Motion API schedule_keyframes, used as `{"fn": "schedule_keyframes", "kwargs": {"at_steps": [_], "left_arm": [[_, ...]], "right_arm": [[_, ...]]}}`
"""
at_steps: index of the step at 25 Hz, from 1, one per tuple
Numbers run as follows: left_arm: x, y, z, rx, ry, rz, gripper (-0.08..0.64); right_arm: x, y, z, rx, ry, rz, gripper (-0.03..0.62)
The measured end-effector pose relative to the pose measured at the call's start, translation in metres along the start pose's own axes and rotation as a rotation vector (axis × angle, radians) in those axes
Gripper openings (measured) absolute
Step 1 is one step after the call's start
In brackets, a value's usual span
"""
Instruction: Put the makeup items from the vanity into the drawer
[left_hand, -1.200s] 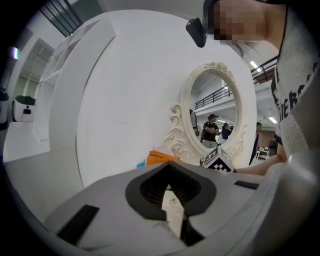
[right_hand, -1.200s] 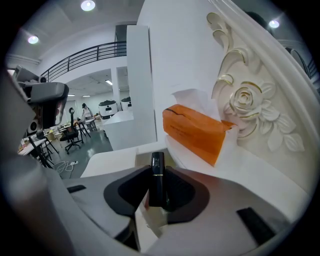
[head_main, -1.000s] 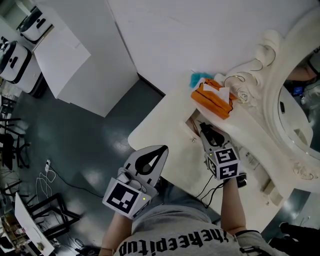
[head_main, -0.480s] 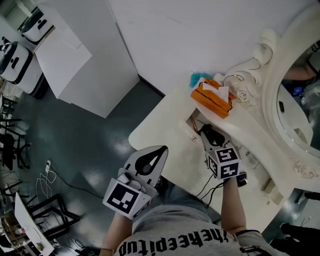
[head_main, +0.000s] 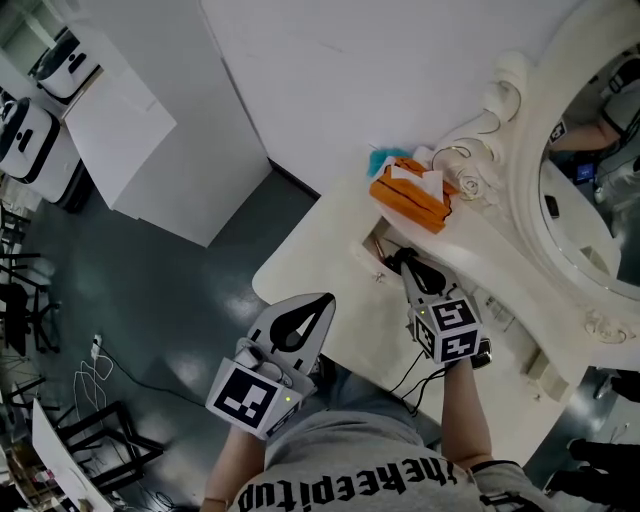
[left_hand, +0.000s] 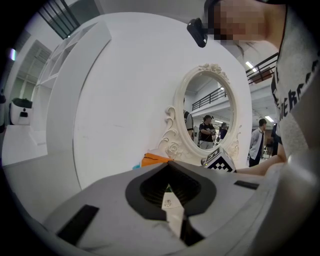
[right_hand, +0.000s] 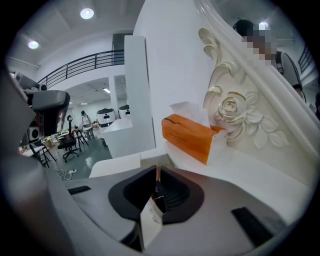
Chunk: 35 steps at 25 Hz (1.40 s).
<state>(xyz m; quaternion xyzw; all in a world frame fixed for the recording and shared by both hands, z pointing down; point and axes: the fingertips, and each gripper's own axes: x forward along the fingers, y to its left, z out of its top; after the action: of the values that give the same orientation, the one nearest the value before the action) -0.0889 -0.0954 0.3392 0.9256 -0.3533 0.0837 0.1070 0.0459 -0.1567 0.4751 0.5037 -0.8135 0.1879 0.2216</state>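
Observation:
My right gripper (head_main: 400, 262) reaches over the white vanity (head_main: 310, 270) with its tips at the open drawer (head_main: 372, 245). Its jaws have just been closing. In the right gripper view a slim dark stick-like item (right_hand: 157, 190) with a reddish tip stands pinched between them, at the right gripper (right_hand: 156, 192). An orange tissue box (head_main: 405, 195) sits on the vanity top just beyond, below the carved mirror frame (head_main: 500, 130). My left gripper (head_main: 318, 300) hangs off the vanity's near edge over the floor. Its jaws meet with nothing between them, as the left gripper (left_hand: 172, 200) shows in its own view.
A teal thing (head_main: 378, 158) lies behind the tissue box. The oval mirror (head_main: 590, 170) fills the right side. A black cable (head_main: 415, 375) trails off the vanity's near edge. A white cabinet (head_main: 150, 130) stands at the left on the dark floor (head_main: 150, 290).
Both hands stay about where they were. The head view has shifted slightly, so the vanity and tissue box sit a little further left and up.

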Motion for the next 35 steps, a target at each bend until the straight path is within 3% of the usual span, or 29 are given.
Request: {"fn": "schedule_keyframes", "kwargs": {"at_steps": [4,21,35], "left_arm": [[0.002,-0.006,0.000,-0.005,0.014,-0.024,0.023],[0.024,-0.047,0.012,0.049,-0.028,-0.204,0.023],[0.039,-0.115,0.015,0.098,-0.037,-0.436,0.023]], "right_arm": [[-0.009,-0.001,0.003,0.027,-0.027,-0.005,0.014],[-0.077,0.015,0.027,0.124,-0.231,-0.011,0.014],[-0.167,0.014,0.025,0.214,-0.386,-0.140,0.012]]}}
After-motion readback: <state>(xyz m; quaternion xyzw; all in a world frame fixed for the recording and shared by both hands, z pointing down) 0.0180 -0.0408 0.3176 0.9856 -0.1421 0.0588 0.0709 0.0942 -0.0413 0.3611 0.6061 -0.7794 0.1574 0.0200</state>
